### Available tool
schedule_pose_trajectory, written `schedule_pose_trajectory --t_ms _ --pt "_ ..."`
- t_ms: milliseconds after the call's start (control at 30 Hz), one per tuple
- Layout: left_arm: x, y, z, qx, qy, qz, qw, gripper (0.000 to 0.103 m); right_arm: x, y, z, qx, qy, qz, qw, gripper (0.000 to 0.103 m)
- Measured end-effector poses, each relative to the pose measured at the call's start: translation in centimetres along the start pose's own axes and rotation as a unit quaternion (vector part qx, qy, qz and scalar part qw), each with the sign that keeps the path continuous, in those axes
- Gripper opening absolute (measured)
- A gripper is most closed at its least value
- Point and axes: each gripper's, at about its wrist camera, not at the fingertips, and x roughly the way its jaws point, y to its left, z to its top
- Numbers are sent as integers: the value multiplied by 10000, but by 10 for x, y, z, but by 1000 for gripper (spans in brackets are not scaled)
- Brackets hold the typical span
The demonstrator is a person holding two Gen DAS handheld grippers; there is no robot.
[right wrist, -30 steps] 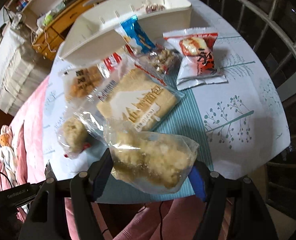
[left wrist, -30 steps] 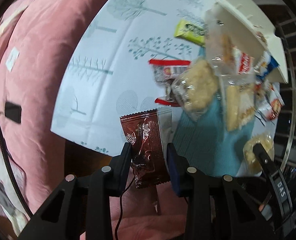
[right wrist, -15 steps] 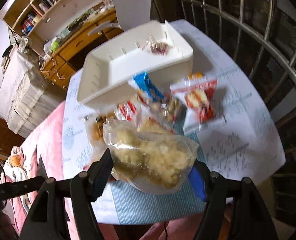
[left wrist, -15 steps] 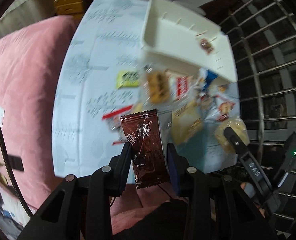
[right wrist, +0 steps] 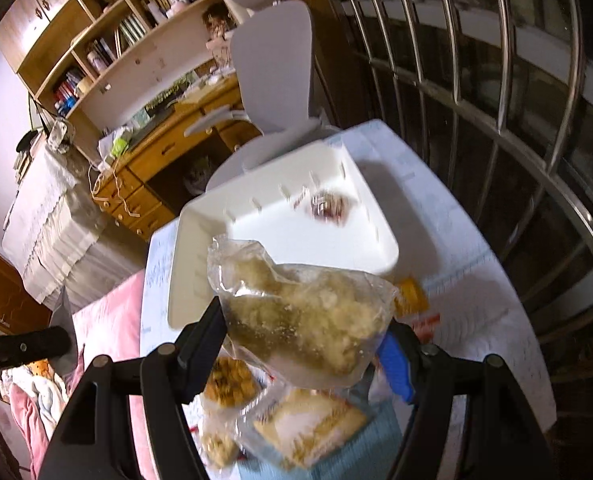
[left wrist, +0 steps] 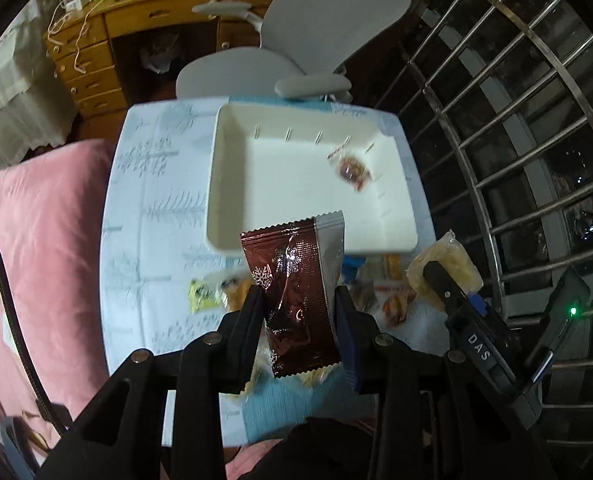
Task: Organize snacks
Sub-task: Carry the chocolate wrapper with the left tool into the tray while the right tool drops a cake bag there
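My left gripper (left wrist: 298, 314) is shut on a brown foil snack packet (left wrist: 298, 280) with snowflake print, held above the table's near side. My right gripper (right wrist: 304, 332) is shut on a clear bag of crumbly yellow snack (right wrist: 304, 312); it also shows in the left wrist view (left wrist: 442, 268). A white rectangular bin (left wrist: 232, 184) stands on the table beyond both grippers, also in the right wrist view (right wrist: 200, 256). One small wrapped candy (left wrist: 352, 168) lies in it, seen too in the right wrist view (right wrist: 330, 205). Several loose snack packs (right wrist: 304, 424) lie below the grippers.
The table has a pale tree-print cloth (left wrist: 152, 200) and a teal mat (right wrist: 352, 452). A yellow-green packet (left wrist: 201, 294) lies left of the pile. A grey office chair (left wrist: 296, 48) stands behind the table, metal window bars (left wrist: 516, 120) at the right, pink bedding (left wrist: 36, 240) at the left.
Both grippers have risen and tipped up with their snacks still held. The bin now sits ahead of them in full view, and the snack pile has dropped below the fingers.
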Motion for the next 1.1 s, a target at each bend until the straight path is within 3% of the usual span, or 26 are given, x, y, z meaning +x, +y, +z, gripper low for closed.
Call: schedule_pose_trajectory --t_ms 167,367,667,700,733,767,800,933,1100 --pt "12 -11 26 13 -256 -84 9996 33 10 -4 22 -87 -230 72 9997 70" --pt "25 -18 45 -38 -554 -544 9970 34 21 -10 39 -182 -389 226 9988 70" --pt "60 -31 66 304 -1014 -347 9938 34 55 -18 54 -259 -325 407 9983 72" --pt "66 -33 68 356 -1053 -287 9934 36 59 -20 56 -214 -287 406 9985 72" --pt "71 -35 68 412 -1102 -233 9928 46 65 -23 57 -121 -200 426 9988 74" --pt "77 -37 69 482 -1110 -165 9925 63 72 -28 59 -5 -73 485 9988 76" --pt "81 -40 68 524 -1118 -107 9923 69 81 -34 59 162 101 526 9984 76" --pt "91 -47 68 742 -1154 98 9905 80 95 -44 60 319 259 531 9977 78" --pt "95 -38 73 486 -1138 107 9923 81 102 -49 60 360 352 524 9974 78"
